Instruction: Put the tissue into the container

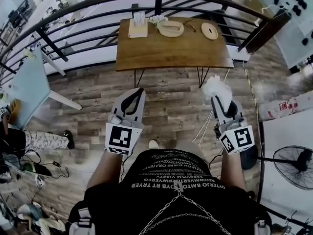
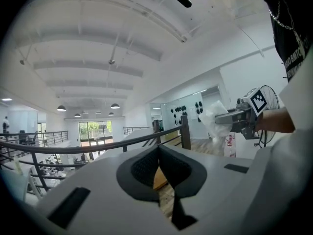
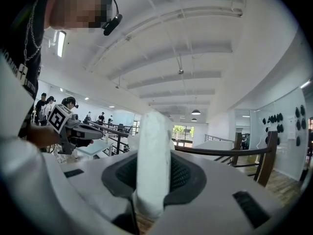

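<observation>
A crumpled white tissue (image 1: 214, 87) sticks out of my right gripper (image 1: 216, 98), whose jaws are shut on it; in the right gripper view the tissue (image 3: 153, 155) fills the gap between the pads. My left gripper (image 1: 137, 93) is held level beside it, shut and empty, its pads meeting in the left gripper view (image 2: 158, 153). Both are raised over the wood floor, well short of the brown table (image 1: 171, 52). On the table's far side lie a shallow light dish (image 1: 171, 29), a round wooden piece (image 1: 209, 31) and a pale box (image 1: 138, 27).
A dark curved railing (image 1: 98, 4) runs behind the table. A light blue table (image 1: 27, 84) stands to the left, a fan (image 1: 294, 165) and a white surface (image 1: 288, 136) to the right. Cables lie on the floor (image 1: 205, 126).
</observation>
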Action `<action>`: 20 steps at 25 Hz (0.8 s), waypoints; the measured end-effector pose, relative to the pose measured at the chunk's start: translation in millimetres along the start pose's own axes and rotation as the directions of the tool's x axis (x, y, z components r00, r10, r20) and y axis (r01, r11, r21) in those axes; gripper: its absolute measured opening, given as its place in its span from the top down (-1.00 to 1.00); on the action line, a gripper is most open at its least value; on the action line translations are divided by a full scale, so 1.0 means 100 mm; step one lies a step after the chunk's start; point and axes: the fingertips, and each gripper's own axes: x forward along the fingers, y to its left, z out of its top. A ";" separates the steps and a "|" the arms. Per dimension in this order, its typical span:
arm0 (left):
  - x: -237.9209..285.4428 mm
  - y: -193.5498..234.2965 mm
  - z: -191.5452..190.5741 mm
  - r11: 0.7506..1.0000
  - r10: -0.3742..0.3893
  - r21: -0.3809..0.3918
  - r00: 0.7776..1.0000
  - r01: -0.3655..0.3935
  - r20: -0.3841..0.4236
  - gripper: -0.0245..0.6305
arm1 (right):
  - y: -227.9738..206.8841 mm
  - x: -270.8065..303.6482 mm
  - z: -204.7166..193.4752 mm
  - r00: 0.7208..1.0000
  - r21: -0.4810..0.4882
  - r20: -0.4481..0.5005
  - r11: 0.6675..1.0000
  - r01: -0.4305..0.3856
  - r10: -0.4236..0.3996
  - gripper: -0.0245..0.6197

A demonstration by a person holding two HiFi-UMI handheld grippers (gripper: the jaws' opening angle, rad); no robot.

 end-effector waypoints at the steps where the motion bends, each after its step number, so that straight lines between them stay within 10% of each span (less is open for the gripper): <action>1: 0.03 0.01 0.00 1.000 -0.004 -0.002 1.000 0.004 0.002 0.85 | -0.02 0.00 0.00 1.000 -0.002 -0.003 1.000 0.004 -0.004 0.57; 20: 0.88 0.20 -0.18 0.999 0.044 -0.020 0.996 -0.045 -0.072 0.85 | -0.68 0.69 -0.44 0.998 0.111 -0.025 0.992 -0.058 0.061 0.57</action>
